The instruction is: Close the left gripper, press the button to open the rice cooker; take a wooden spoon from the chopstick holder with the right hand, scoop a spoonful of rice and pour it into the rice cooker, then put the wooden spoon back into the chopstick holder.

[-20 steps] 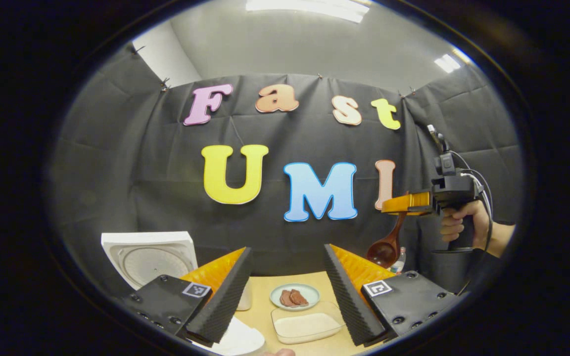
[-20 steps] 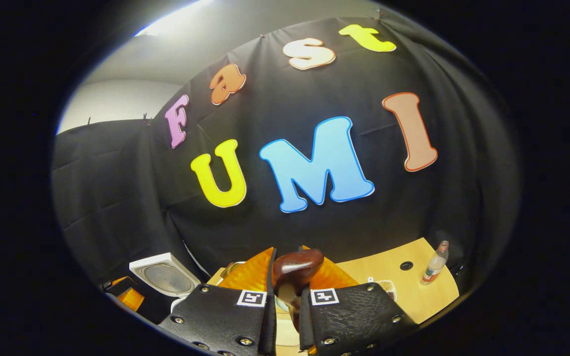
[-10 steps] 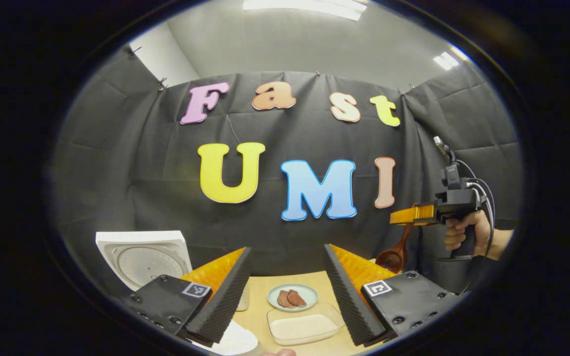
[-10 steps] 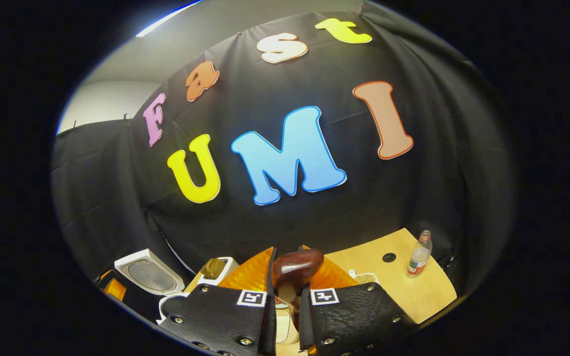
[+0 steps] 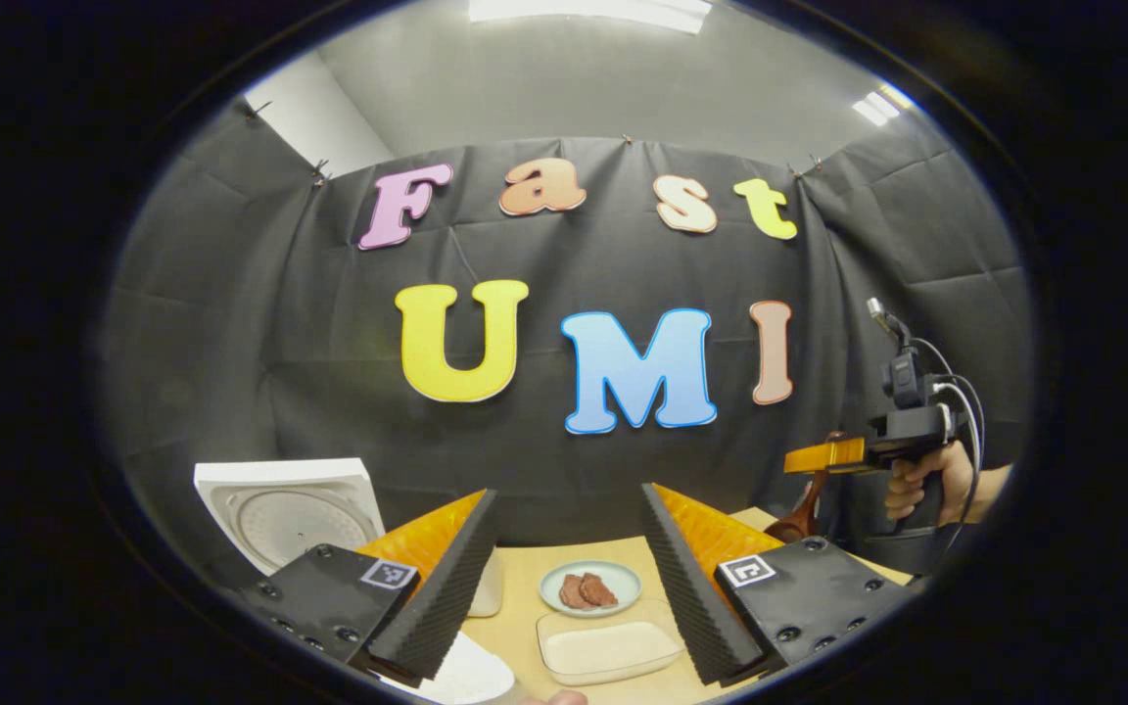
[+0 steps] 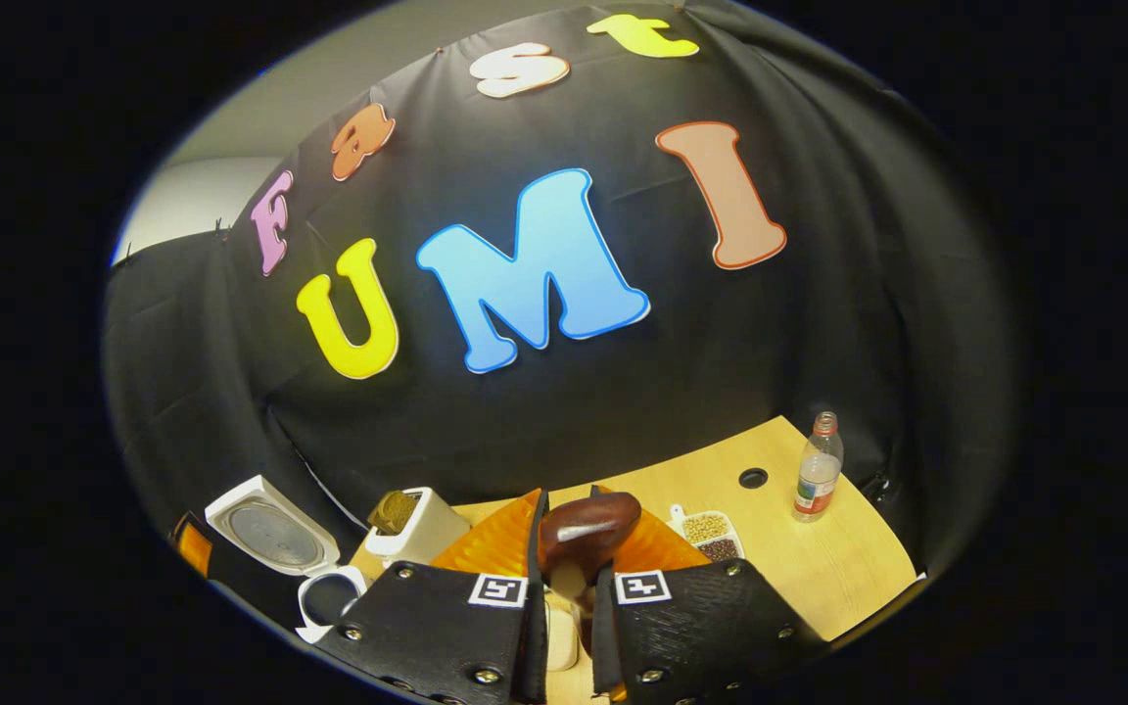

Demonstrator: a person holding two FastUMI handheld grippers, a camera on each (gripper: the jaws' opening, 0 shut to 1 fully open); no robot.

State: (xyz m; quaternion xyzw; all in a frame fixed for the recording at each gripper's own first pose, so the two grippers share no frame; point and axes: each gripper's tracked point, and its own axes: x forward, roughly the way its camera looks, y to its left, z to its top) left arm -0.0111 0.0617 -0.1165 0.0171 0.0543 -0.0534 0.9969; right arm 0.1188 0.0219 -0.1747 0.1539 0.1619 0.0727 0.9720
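Both grippers are in view: the left gripper (image 5: 569,578) has its 2 fingers spread wide apart with nothing between them, above the near part of the wooden table (image 5: 525,612). Between those fingers, farther off, lie a small plate (image 5: 590,587) with brown pieces on it and, nearer, a shallow clear tray of rice (image 5: 608,651). At left the rice cooker's lid (image 5: 290,509) stands raised, its round inner face turned toward the camera. Out to the right in the left gripper view, a hand (image 5: 921,480) holds the right gripper (image 5: 823,456) level, and the wooden spoon (image 5: 801,516) hangs from it bowl-down, its lower end partly hidden behind the near finger. In the right gripper view, the right gripper (image 6: 569,587) is clamped on the spoon's handle, fingers nearly together, with the dark bowl (image 6: 588,521) rising just ahead of them. Behind it on the left stand the open rice cooker (image 6: 329,592) and a white chopstick holder (image 6: 417,524), which seems to hold something brownish. To the right sit a divided dish of grains (image 6: 711,534) and, well apart near the table's far edge, a clear bottle (image 6: 817,480).
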